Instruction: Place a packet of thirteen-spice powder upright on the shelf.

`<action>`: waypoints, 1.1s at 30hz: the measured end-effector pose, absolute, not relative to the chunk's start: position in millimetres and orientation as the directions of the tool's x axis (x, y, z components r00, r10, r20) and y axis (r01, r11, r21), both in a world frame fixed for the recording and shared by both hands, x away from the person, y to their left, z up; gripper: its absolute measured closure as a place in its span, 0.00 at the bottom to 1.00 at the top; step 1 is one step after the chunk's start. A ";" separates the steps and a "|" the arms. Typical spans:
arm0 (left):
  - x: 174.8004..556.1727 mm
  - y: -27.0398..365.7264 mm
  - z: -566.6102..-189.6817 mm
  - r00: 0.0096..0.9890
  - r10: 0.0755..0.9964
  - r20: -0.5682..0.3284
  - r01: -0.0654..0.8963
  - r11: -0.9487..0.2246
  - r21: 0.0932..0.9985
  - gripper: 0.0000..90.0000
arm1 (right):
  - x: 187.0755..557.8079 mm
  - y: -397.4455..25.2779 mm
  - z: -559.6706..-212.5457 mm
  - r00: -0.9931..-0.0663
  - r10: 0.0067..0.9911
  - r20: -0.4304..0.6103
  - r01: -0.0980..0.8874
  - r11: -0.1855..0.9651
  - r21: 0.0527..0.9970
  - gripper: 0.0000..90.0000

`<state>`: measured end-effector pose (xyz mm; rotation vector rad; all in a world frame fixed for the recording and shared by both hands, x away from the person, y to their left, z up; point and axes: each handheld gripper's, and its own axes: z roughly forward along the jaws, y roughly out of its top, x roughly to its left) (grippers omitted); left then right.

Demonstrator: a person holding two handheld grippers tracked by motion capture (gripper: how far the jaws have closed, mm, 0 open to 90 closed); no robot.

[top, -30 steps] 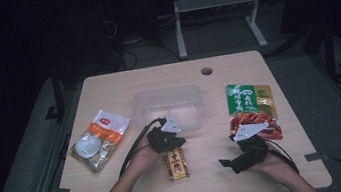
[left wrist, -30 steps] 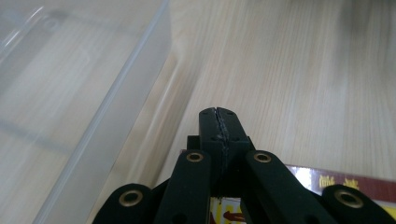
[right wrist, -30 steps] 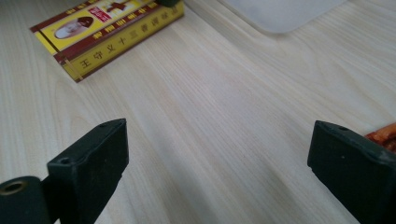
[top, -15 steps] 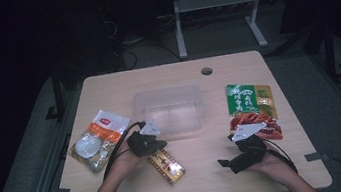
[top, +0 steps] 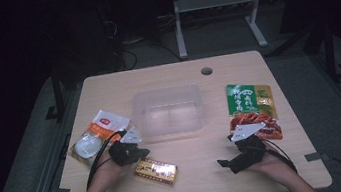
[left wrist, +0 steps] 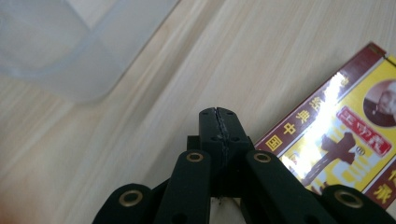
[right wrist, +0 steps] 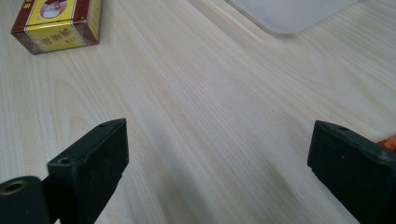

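Pale wood table (top: 175, 75) under dim light, dark floor all around. I see the small red-and-yellow box (top: 156, 170) lying flat near the front edge, at about seven o'clock from the clear plastic tub (top: 168, 111). My left gripper (top: 139, 154) sits just beside the box's left end with its jaws pressed together on nothing; in the left gripper view the box (left wrist: 341, 140) lies at three o'clock of the tips. My right gripper (top: 224, 163) rests on the wood well apart from it, jaws spread wide. I judge the box light, stiff cardboard with a glossy, somewhat slippery wrap. I'd pinch it across the narrow width near the middle, gently so the walls don't crush.
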<state>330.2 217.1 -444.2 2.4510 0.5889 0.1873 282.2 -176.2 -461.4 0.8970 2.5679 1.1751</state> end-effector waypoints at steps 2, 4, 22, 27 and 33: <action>327.5 221.5 -443.5 0.889 0.458 -0.003 0.370 -0.714 0.594 1.00 | 282.2 -176.0 -461.4 -0.804 0.589 0.080 0.446 0.510 0.736 0.05; 324.1 228.8 -439.1 0.881 0.473 0.002 0.374 -0.700 0.608 1.00 | 281.6 -175.4 -461.0 -0.801 0.593 0.086 0.453 0.506 0.734 0.05; 274.1 258.9 -445.3 0.861 0.504 -0.061 0.434 -0.668 0.604 1.00 | 281.7 -173.9 -461.2 -0.805 0.589 0.071 0.444 0.519 0.730 0.05; 272.2 251.8 -445.7 0.871 0.483 -0.088 0.431 -0.667 0.608 1.00 | 281.5 -174.4 -460.8 -0.803 0.591 0.073 0.446 0.517 0.730 0.05; 266.9 238.3 -445.8 0.894 0.433 -0.116 0.407 -0.676 0.614 1.00 | 281.6 -174.7 -460.8 -0.802 0.592 0.073 0.448 0.516 0.730 0.05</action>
